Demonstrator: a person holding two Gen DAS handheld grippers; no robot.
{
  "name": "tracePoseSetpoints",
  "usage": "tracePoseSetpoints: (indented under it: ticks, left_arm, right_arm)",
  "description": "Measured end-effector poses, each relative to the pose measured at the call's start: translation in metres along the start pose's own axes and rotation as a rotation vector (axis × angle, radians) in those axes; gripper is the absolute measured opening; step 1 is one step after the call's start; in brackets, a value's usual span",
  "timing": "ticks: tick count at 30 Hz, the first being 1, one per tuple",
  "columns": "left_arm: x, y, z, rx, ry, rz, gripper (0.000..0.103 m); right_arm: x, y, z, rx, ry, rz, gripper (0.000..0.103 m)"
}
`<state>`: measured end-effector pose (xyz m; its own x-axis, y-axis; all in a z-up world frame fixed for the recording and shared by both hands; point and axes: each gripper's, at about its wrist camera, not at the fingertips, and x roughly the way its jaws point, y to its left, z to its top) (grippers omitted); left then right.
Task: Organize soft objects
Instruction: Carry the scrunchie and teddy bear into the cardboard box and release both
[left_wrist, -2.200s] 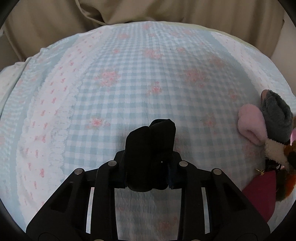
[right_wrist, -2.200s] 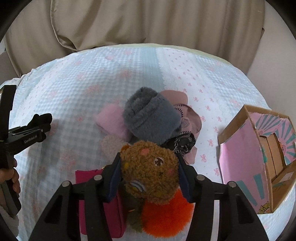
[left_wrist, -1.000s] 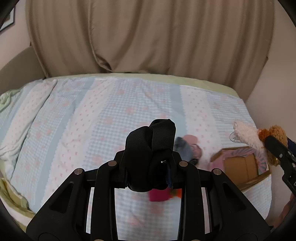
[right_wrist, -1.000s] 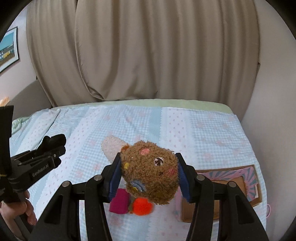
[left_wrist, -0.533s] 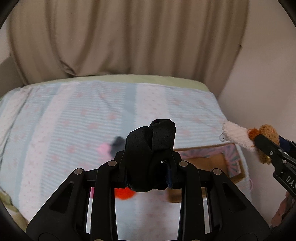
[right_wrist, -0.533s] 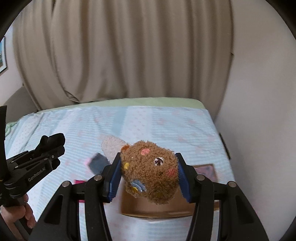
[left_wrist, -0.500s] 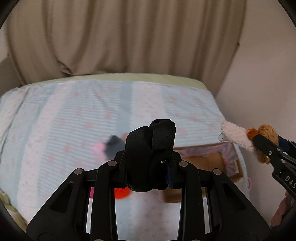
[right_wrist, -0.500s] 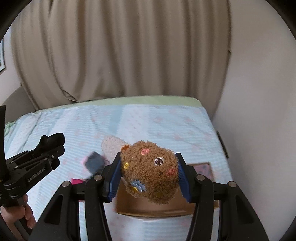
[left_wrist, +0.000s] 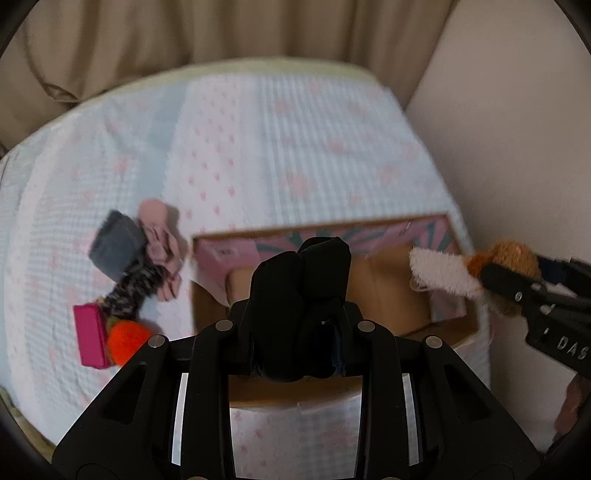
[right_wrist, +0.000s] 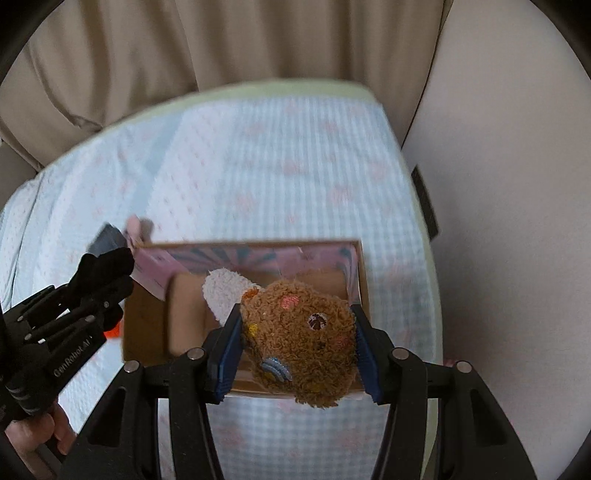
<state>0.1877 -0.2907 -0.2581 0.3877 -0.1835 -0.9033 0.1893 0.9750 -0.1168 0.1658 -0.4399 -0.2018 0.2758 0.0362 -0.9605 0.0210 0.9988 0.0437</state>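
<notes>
one cardboard box (right_wrist: 364, 275) sits on the bed (right_wrist: 280, 162). above the box, the right gripper (right_wrist: 297, 345) pinches one brown plush toy (right_wrist: 303, 332). the left gripper (left_wrist: 301, 275), left of the box, is pressed together on nothing. left of the box lies a blurry pile (left_wrist: 127, 273): one gray roll, one orange ball, one pink block.

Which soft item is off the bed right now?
The brown plush toy, clamped in the right gripper above the cardboard box; the grey, pink and orange items lie on the bedspread.

beige curtain (right_wrist: 155, 55) behind | checked bedspread (left_wrist: 295, 129) | bare wall (right_wrist: 517, 221) at right
</notes>
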Motion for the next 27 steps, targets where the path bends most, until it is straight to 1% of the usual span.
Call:
tracePoseSetpoints:
  ticks: [2,5,10,12,15,19,20,21,22,23,24,25,27]
  left_arm:
    - [0.022,-0.006,-0.003,0.006,0.054,0.014,0.026]
    - [0.055,-0.011,-0.009,-0.001,0.119,0.026,0.026]
    - [0.104,-0.011,-0.020,-0.004,0.226,0.058,0.026]
    - [0.117,-0.010,-0.021,-0.006,0.253,0.064,0.026]
    - [0.128,-0.012,-0.024,0.014,0.283,0.068,0.026]
    - [0.133,-0.017,-0.024,0.092,0.302,0.070,0.025]
    - [0.133,-0.017,-0.023,0.103,0.303,0.054,0.031]
    - [0.132,-0.018,-0.023,0.105,0.304,0.036,0.040]
    - [0.131,-0.019,-0.022,0.111,0.310,0.019,0.079]
    - [0.131,-0.020,-0.022,0.131,0.320,0.023,0.101]
    - [0.132,-0.022,-0.022,0.150,0.321,0.042,0.102]
    - [0.131,-0.023,-0.024,0.174,0.308,0.060,0.102]
    - [0.132,-0.024,-0.026,0.193,0.310,0.048,0.102]
  right_arm:
    - [0.022,-0.009,0.002,0.005,0.054,0.018,0.050]
    - [0.053,-0.019,0.003,0.023,0.112,0.049,0.050]
    - [0.098,-0.020,0.009,0.028,0.189,0.071,0.050]
    - [0.114,-0.019,0.011,0.021,0.209,0.077,0.050]
    - [0.128,-0.015,0.009,0.016,0.228,0.094,0.050]
    - [0.138,-0.014,0.008,0.030,0.237,0.124,0.051]
    - [0.140,-0.014,0.008,0.034,0.236,0.129,0.053]
    - [0.141,-0.013,0.009,0.038,0.224,0.131,0.054]
    - [0.142,-0.012,0.009,0.040,0.216,0.140,0.064]
    - [0.144,-0.011,0.008,0.041,0.216,0.151,0.089]
    - [0.147,-0.009,0.008,0.038,0.222,0.160,0.103]
    - [0.148,-0.007,0.008,0.025,0.224,0.160,0.103]
    - [0.151,-0.003,0.006,-0.005,0.225,0.141,0.103]
